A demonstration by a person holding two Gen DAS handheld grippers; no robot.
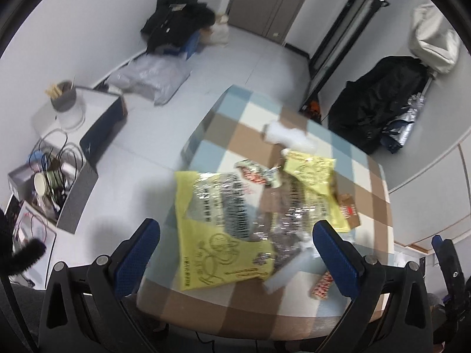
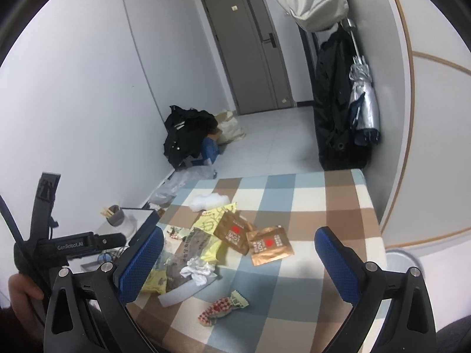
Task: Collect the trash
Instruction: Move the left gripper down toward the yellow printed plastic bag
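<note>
- On the checked tablecloth point(image 2: 309, 194) the trash lay in a loose heap: a yellow plastic bag point(image 1: 206, 235), two copper foil packets point(image 2: 269, 244), a crumpled white tissue point(image 2: 198, 270) and a red-and-white wrapper point(image 2: 219, 309).
- The left gripper point(image 1: 235, 253) hung above the yellow bag, jaws wide apart, gripping nothing.
- The right gripper point(image 2: 238, 261) hovered over the heap, equally wide and empty.
- A hand point(image 2: 20, 294) gripped the left tool's handle.

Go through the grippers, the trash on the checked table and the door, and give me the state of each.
Left gripper: open, empty, above the table.
Right gripper: open, empty.
Large yellow printed plastic bag: lying flat, crumpled.
Two copper foil sachets: lying flat, overlapping.
Red-and-white checked wrapper: crumpled.
White crumpled tissue: balled up.
Grey door: closed.
</note>
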